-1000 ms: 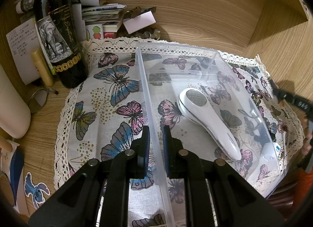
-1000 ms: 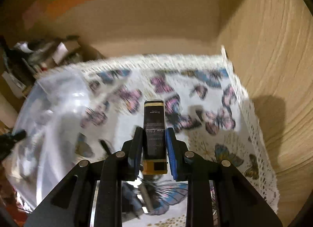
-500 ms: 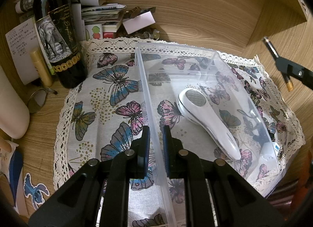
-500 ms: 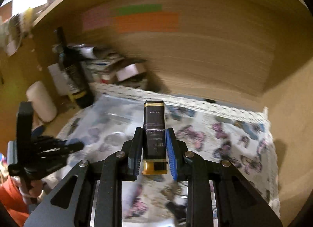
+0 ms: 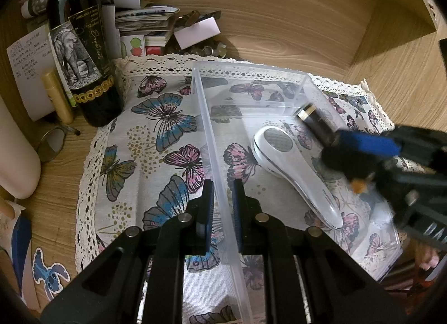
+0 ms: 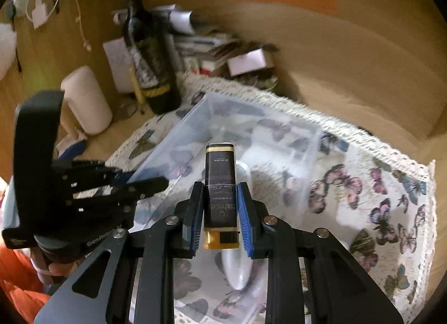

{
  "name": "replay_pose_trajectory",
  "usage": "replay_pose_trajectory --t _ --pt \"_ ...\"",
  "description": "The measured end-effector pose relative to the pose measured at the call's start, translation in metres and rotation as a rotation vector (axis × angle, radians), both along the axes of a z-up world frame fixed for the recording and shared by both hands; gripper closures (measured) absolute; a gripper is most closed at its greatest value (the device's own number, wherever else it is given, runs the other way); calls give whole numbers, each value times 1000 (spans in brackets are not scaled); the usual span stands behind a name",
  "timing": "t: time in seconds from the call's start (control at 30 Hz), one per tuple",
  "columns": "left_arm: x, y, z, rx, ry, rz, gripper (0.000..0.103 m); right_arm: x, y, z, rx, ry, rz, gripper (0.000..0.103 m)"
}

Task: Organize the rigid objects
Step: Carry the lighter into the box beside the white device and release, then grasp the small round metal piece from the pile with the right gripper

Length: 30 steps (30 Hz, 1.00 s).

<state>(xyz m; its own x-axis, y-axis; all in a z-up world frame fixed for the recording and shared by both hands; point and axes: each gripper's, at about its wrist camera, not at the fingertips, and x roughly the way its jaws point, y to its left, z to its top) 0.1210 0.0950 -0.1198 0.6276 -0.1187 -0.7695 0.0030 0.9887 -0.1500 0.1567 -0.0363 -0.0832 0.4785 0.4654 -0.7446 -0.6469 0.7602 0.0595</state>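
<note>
My left gripper (image 5: 222,198) pinches the clear bin's (image 5: 251,68) wall; my right gripper (image 6: 220,212) clamps a black tube (image 6: 220,184) above it.

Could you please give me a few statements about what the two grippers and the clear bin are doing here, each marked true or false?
1. The left gripper is clamped on the clear plastic bin's wall. True.
2. The right gripper is empty. False: it grips a black bottle with a gold cap.
3. A white handheld device lies inside the bin. True.
4. The wine bottle stands inside the bin. False: it stands outside, beside the butterfly cloth.
</note>
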Motion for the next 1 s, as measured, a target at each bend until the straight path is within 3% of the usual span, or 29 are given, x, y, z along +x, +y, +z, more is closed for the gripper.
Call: replay_pose_trajectory --t 0.33,0.73,1.0 --pt "0 0 0 0 0 1 90 7 14 -25 -55 114 18 81" --pt "-1 0 0 2 1 1 90 9 -16 6 -2 30 -68 77" --pt "1 -1 0 7 2 2 90 15 -70 28 -15 -68 -224 67"
